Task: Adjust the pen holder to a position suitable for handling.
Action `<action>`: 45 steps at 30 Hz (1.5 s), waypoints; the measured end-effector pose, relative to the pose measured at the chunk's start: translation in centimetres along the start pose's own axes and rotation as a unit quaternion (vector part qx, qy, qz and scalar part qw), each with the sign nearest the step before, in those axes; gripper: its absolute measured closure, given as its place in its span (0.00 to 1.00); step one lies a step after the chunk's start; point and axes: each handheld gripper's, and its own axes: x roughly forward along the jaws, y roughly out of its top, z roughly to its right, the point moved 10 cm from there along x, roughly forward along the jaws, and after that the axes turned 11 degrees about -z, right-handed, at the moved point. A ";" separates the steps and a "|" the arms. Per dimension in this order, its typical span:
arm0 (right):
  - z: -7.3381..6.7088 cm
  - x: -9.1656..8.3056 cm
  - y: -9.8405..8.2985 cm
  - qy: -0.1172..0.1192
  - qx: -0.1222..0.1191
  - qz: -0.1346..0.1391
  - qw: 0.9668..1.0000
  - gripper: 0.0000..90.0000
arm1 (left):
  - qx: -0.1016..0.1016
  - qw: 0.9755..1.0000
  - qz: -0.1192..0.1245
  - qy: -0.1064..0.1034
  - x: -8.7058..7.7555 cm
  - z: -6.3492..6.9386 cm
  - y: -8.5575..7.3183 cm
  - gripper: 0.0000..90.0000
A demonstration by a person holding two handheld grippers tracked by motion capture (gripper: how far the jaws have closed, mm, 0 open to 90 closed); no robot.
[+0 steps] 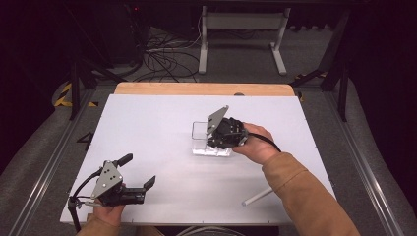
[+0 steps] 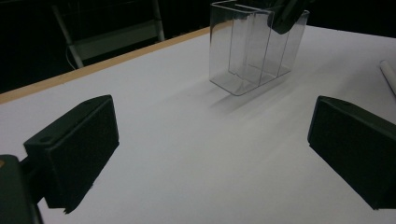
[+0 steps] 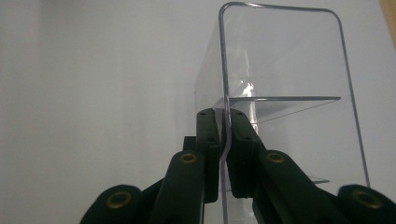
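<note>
A clear plastic box with inner dividers (image 1: 206,140) stands upright on the white table, a little right of centre. My right gripper (image 1: 216,138) is shut on one of its walls; in the right gripper view both black jaws pinch the thin clear wall of the box (image 3: 280,70) between them, the right gripper (image 3: 225,154) reaching in from above. The left gripper view has the same box (image 2: 254,51) far ahead with a dark part of the other gripper at its top. My left gripper (image 1: 140,172) lies low at the table's front left, open, its pads (image 2: 74,149) wide apart over bare table.
A white stick-like object (image 1: 256,196) lies on the table near the front right edge, also at the far right edge as the white stick (image 2: 388,74). The white tabletop (image 1: 147,128) has a wooden strip along its far edge. Beyond it are a white frame and cables on the floor.
</note>
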 end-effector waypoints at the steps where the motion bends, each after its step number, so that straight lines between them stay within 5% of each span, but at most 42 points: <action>1: -0.2 0.2 0.3 0.001 -0.004 0.001 1.000 0.94 | 0.000 1.000 0.000 0.000 0.0 0.0 0.0 0.03; 12: -1.5 2.0 2.0 0.019 -0.016 -0.007 1.000 0.94 | -0.001 1.000 -0.001 -0.001 0.0 0.0 0.0 0.03; 24: -1.4 2.6 1.7 0.013 -0.002 -0.025 1.000 0.93 | 0.000 1.000 -0.001 0.000 0.0 0.0 0.0 0.03; 45: -1.8 2.7 1.6 0.018 -0.007 -0.017 1.000 0.94 | 0.001 1.000 -0.005 -0.004 0.3 0.0 0.0 0.03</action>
